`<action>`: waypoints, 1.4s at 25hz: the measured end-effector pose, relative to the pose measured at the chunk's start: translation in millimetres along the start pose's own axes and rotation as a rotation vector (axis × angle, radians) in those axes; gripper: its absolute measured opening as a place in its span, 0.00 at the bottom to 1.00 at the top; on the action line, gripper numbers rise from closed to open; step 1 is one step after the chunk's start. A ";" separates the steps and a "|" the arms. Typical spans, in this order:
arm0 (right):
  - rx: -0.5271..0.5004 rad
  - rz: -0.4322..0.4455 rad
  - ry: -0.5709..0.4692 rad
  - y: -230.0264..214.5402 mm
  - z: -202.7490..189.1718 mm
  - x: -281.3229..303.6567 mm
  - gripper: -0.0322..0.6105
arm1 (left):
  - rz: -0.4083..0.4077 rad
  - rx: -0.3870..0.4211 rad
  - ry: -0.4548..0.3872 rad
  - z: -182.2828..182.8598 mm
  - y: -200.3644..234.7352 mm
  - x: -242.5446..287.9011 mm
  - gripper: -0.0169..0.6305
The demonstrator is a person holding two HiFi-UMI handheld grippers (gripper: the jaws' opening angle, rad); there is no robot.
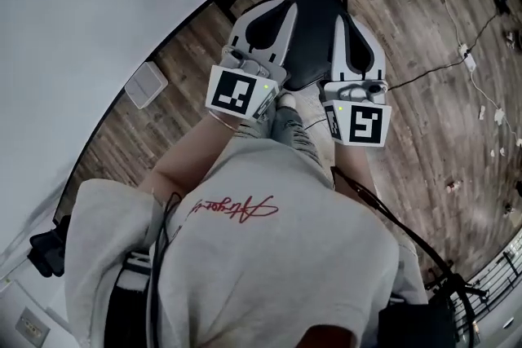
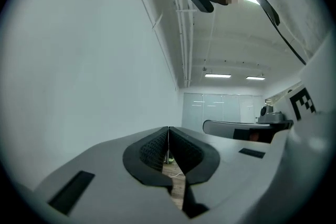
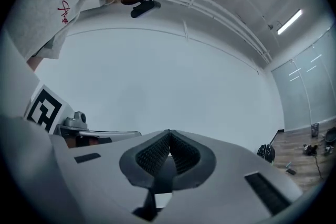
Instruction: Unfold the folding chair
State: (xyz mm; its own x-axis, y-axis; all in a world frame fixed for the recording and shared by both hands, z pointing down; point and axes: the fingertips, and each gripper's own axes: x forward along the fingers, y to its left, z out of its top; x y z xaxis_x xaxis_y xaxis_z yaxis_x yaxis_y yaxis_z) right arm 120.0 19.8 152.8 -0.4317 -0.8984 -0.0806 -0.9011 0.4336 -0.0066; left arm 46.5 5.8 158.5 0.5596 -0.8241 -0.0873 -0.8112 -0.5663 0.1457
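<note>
Your left tool and right tool are both pinched shut on nothing, side by side above the black folding chair — it stands on the wood-plank floor, at its edge by the white wall — with a cable trailing over the boards.

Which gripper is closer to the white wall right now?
Left. The left gripper hangs over the chair on the wall side; the right gripper is beside it, toward the open wood floor.
</note>
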 end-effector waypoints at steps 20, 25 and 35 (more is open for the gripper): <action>-0.022 -0.026 0.033 10.9 6.9 -5.6 0.07 | -0.102 0.021 -0.017 9.7 -14.6 -4.5 0.05; -0.029 -0.026 0.022 14.7 12.6 -9.8 0.07 | -0.116 0.030 -0.025 13.6 -20.4 -8.3 0.05; -0.041 -0.027 0.017 19.2 17.3 -16.5 0.07 | -0.135 0.052 -0.018 13.9 -27.9 -15.0 0.05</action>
State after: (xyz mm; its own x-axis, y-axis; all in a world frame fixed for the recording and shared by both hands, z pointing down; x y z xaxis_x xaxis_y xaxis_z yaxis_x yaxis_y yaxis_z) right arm 110.5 44.1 136.7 -0.4074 -0.9110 -0.0644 -0.9133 0.4061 0.0325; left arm 58.4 33.9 142.0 0.6617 -0.7402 -0.1199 -0.7366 -0.6715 0.0803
